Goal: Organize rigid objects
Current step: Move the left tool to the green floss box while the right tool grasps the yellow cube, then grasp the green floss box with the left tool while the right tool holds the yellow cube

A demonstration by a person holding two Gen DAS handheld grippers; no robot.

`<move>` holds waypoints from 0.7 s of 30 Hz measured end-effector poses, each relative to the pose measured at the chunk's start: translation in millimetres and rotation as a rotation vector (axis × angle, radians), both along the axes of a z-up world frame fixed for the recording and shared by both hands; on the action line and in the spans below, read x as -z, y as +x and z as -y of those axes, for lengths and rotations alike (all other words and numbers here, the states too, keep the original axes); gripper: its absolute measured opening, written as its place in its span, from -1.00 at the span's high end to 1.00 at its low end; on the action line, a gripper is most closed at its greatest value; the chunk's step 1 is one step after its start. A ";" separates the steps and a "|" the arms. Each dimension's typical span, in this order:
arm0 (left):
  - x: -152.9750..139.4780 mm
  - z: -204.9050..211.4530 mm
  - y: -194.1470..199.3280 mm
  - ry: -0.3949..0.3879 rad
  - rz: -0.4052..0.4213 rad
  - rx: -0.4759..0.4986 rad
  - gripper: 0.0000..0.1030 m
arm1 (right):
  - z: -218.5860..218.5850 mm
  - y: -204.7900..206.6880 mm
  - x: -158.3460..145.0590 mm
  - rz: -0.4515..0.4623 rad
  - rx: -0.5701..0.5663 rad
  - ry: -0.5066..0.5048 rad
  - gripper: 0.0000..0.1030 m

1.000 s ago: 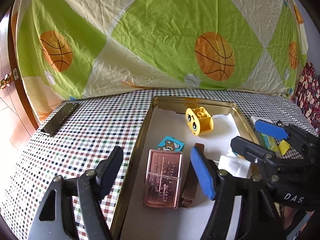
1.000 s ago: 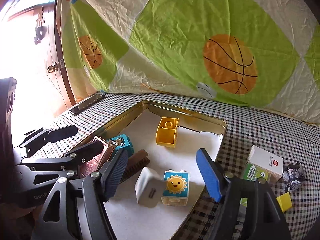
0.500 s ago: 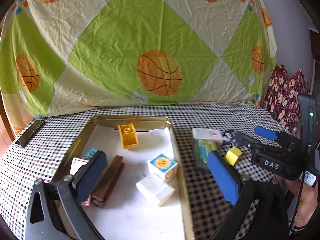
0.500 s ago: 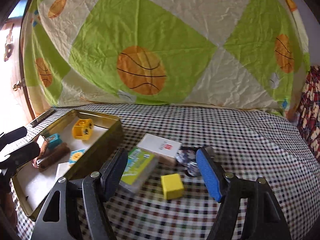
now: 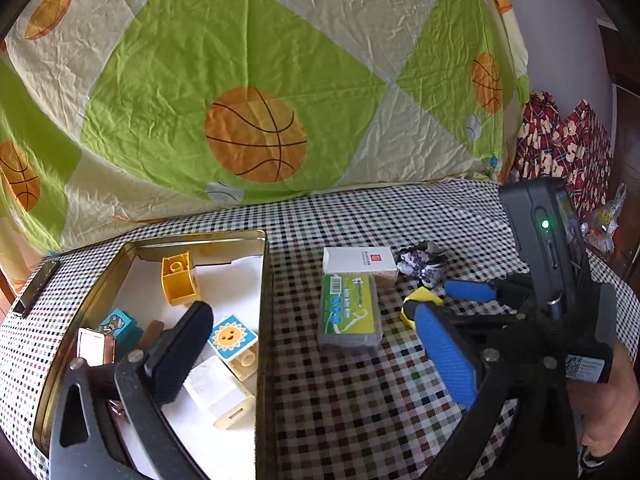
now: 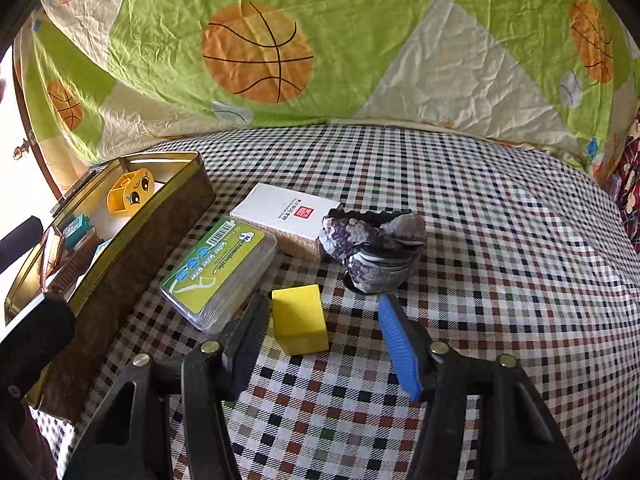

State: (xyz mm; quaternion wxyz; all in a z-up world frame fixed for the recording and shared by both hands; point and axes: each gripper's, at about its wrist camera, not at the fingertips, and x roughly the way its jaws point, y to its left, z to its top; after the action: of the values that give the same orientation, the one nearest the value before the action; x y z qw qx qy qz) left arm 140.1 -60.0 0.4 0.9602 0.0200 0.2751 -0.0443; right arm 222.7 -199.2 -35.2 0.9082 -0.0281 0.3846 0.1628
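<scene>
- Your right gripper [image 6: 322, 330]: jaws have just been closing, one on either side of the yellow cube [image 6: 300, 319]; the black pad sits just beside the cube's left face, the blue pad stands apart from its right face, so nothing is grasped yet.
- Your left gripper [image 5: 316, 356]: released, jaws spread wide and have just been opening; nothing lies between them but the tin's right wall and bare cloth.
- Yellow cube: stands on the checked tablecloth [image 6: 500, 240], outside the tin, near the cloth's front edge, just beside the floss-pick box.
- Floss-pick box [image 6: 220, 270]: clear case with a green label, lying flat between the tin's right wall and the cube.
- White carton [image 6: 286, 210]: lying flat behind the floss-pick box, touching it.
- Crumpled patterned bundle [image 6: 374, 246]: right of the white carton, behind the cube.
- Gold tin [image 5: 264, 276]: open, at the cloth's left side, lined white.
- In the tin: yellow block [image 5: 178, 278] towards the back wall; sun-face block [image 5: 232, 340] and white plug-shaped block [image 5: 220, 394] near the right wall; blue bear block [image 5: 116, 322], copper case [image 5: 94, 348] and a brown piece [image 5: 150, 330] near the left wall.
- Basketball-print sheet [image 5: 256, 100]: hangs behind the cloth's back edge.
</scene>
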 end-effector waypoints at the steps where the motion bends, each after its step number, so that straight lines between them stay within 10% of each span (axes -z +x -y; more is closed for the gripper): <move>1: 0.7 0.0 0.5 -0.007 -0.003 0.003 -0.99 | -1.1 1.9 3.0 -0.021 -0.008 0.001 0.21; 3: 2.0 1.9 1.3 -0.012 -0.008 0.013 -0.99 | -1.0 5.1 6.4 -0.051 -0.022 0.015 0.46; 14: 10.7 26.7 17.7 0.025 -0.044 0.071 -0.95 | 36.4 -4.7 -4.0 0.056 0.123 0.034 0.48; 21: 29.3 51.0 45.7 0.055 -0.163 0.144 -0.57 | 61.1 -3.4 -5.9 0.076 0.183 0.067 0.48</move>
State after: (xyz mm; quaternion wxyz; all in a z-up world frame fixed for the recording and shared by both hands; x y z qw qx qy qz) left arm 185.8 -111.0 -28.9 0.9280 0.0623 0.3514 -0.1069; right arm 219.3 -260.3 -29.2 0.9336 0.0316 0.3451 0.0908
